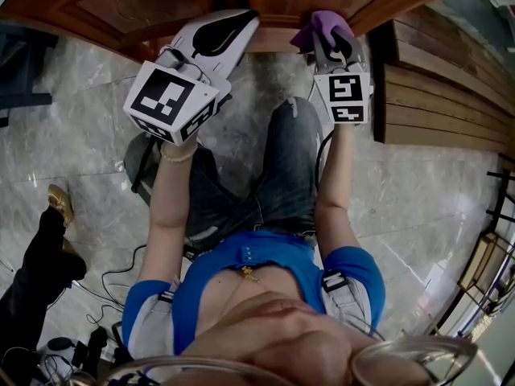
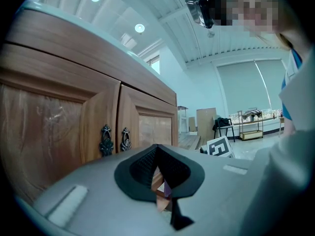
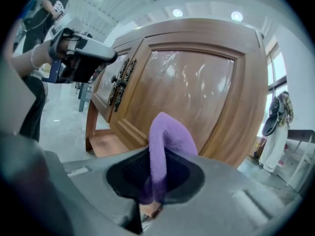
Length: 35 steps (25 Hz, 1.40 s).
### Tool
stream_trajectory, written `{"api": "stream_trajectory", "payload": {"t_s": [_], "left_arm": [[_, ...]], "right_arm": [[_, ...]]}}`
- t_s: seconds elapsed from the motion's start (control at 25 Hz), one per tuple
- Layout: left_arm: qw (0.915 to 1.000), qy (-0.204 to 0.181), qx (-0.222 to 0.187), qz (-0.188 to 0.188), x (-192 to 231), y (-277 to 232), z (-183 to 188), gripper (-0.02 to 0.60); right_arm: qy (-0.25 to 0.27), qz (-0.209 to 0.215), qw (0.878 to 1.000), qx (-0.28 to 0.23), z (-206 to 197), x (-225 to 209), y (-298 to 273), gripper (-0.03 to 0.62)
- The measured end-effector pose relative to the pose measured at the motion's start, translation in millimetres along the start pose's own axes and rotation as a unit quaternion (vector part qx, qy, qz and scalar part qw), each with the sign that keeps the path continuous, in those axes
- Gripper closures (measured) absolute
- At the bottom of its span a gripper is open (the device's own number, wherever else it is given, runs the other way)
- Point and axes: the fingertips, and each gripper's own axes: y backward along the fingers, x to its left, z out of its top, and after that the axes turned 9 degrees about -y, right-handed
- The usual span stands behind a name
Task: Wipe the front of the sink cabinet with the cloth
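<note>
**A:** Grey marbled floor tiles (image 1: pixel 72 127) run up to the sink cabinet (image 1: pixel 161 6), and the person faces its wooden front. Where's the cloth?

**B:** The purple cloth (image 1: pixel 323 29) is in the right gripper (image 1: pixel 328 45), whose jaws are clamped on its lower end. The rest arches up over the jaws toward the cabinet's right-hand door. From the head view it seems to touch the wood low on that door, though I can't be sure it isn't just short of it.

**A:** And the left gripper (image 1: pixel 238 22)?

**B:** Its jaws are drawn together with nothing between them. It is held near the cabinet front, left of the cloth and close by the two dark door handles (image 2: pixel 113 139).

**A:** What could spoil the wipe?

**B:** I'd judge the grip is the weak point. Only a small part of the cloth is clamped, so hard pressure or a drag across the cabinet's panel moulding could pull it free. If the loop folds back, the gripper's hard nose could scrape the varnish. Sweeping toward the handles risks snagging the cloth on them
</note>
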Motion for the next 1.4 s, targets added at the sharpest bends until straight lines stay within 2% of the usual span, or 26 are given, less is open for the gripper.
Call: {"api": "stream_trajectory", "payload": {"t_s": [0.32, 0.72, 0.92, 1.04, 1.12, 1.24, 1.4], "left_arm": [[1.0, 0.002, 0.002, -0.004, -2, -2, -1, 0.581], [0.9999, 0.006, 0.006, -0.006, 0, -1, -4, 0.581], [0.9998, 0.011, -0.008, -0.015, -1, -3, -3, 0.581], [0.9993, -0.004, -0.034, -0.013, 2, 0, 9, 0.581], [0.9992, -0.011, -0.037, 0.008, 14, 3, 16, 0.581], [0.999, -0.021, -0.015, 0.036, 29, 5, 18, 0.581], [0.9981, -0.001, -0.009, 0.06, 36, 8, 39, 0.581]], "right_arm": [[-0.013, -0.055, 0.998, 0.028, -24, -46, 19, 0.537], [-0.027, -0.064, 0.997, 0.03, -25, -50, 26, 0.537], [-0.05, -0.057, 0.996, -0.035, 10, -36, 35, 0.537], [-0.047, -0.056, 0.994, -0.084, 38, -23, 36, 0.537], [-0.048, -0.054, 0.992, -0.107, 64, -13, 35, 0.537], [-0.072, -0.038, 0.989, -0.12, 98, 0, 38, 0.537], [-0.101, 0.001, 0.987, -0.123, 135, 20, 45, 0.537]]}}
